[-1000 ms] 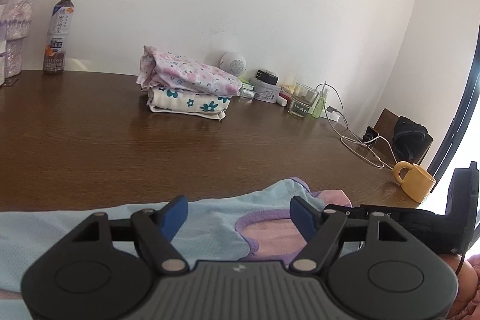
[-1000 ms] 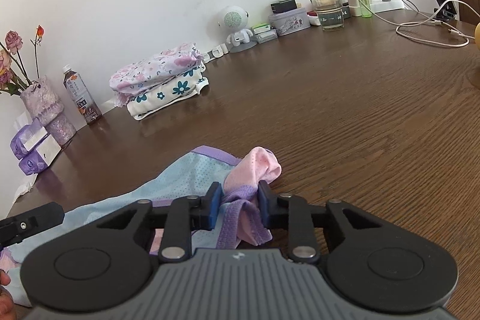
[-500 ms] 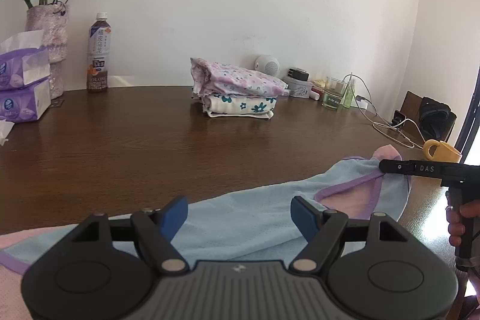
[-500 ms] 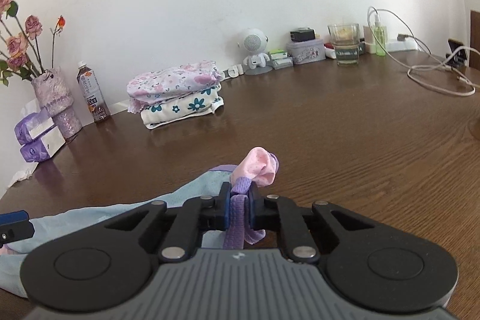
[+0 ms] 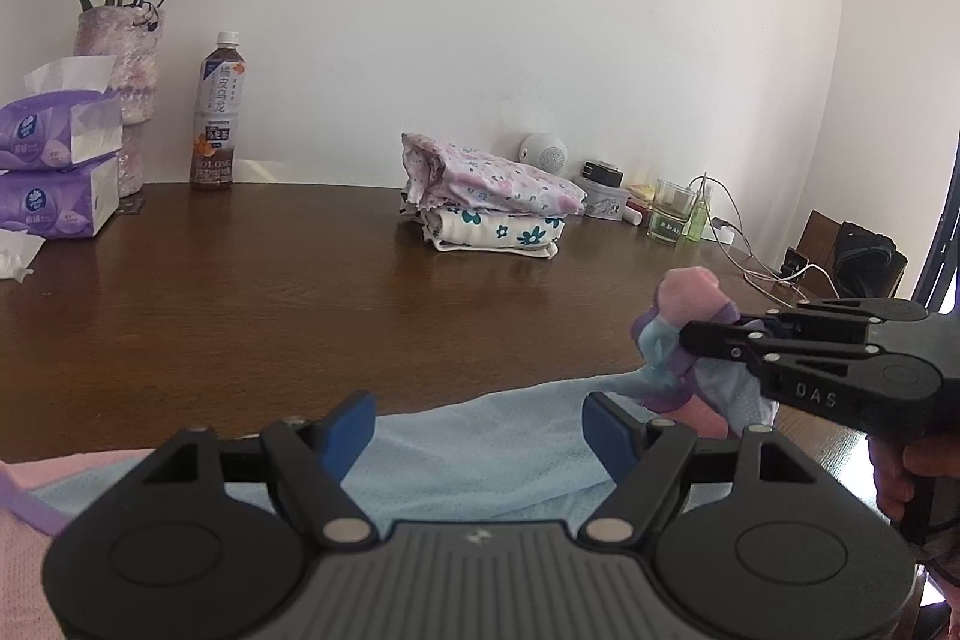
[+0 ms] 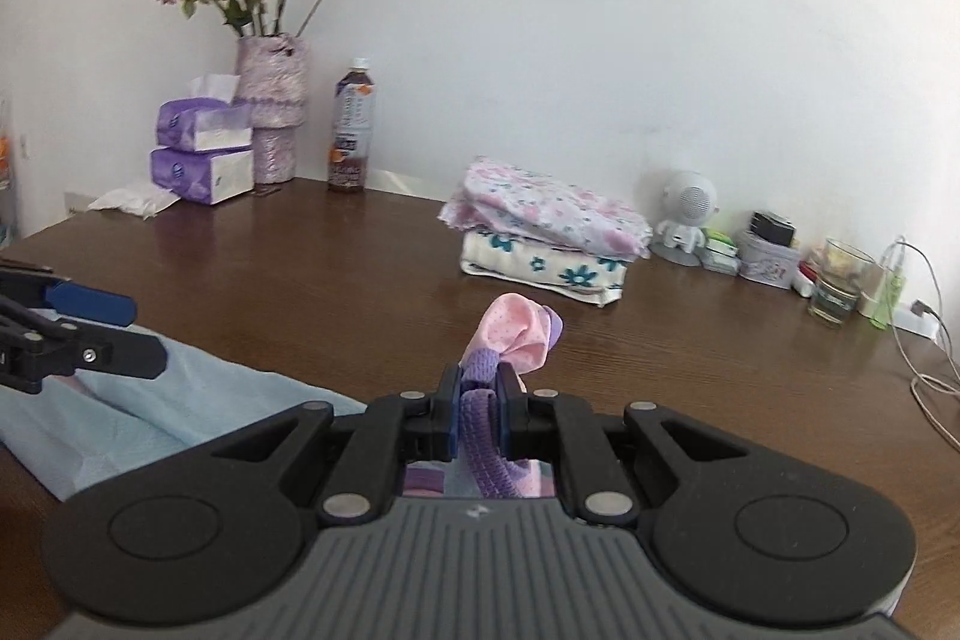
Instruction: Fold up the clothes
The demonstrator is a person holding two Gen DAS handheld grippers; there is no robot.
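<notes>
Since second ago, I'm lifting shirt corner in right hand-held gripper, clamped on purple hem. Shirt lying leftward along counter under left hand-held gripper, gaping wide, nearer free end.

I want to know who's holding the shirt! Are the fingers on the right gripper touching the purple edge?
Touching. The right wrist view shows the right gripper with its fingers pressed shut on the purple edge of the blue garment.
</notes>
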